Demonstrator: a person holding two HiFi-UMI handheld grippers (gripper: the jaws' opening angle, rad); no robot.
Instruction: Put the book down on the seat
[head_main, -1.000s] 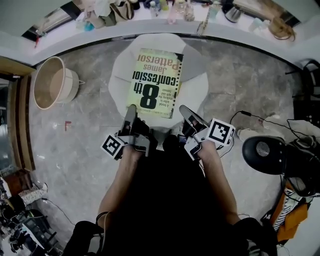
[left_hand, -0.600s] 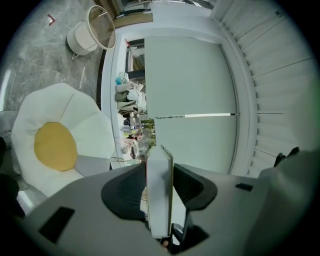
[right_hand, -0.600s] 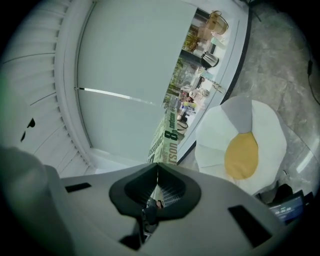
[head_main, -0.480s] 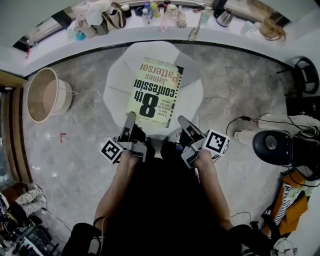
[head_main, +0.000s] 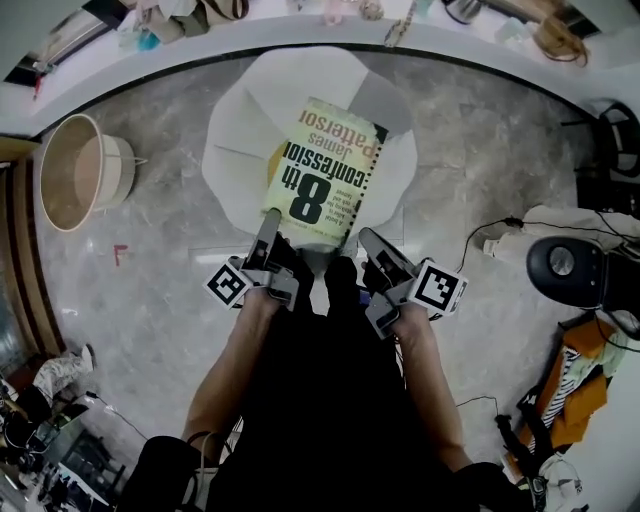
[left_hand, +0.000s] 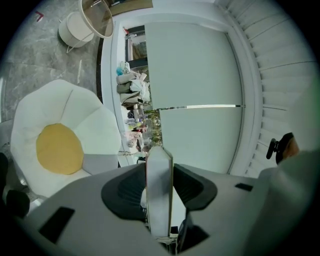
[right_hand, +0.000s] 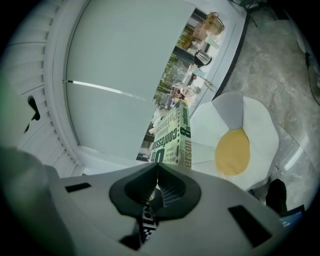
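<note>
While one book (head_main: 325, 175) hangs over one seat (head_main: 238, 150), left gripper (head_main: 270, 226) clamps it (right gripper (head_main: 372, 241) closed, empty).

book (head_main: 325, 175) over seat (head_main: 240, 150), bucket (head_main: 75, 170) left of seat, ledge (head_main: 180, 55) behind

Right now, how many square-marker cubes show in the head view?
2. One marker cube sits on the left gripper, by the book's near-left corner; the other cube on the right gripper. None seems hidden.

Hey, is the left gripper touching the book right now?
Touching. The left gripper view shows the left gripper with both pads pressed against the book, seen edge-on between them.
</note>
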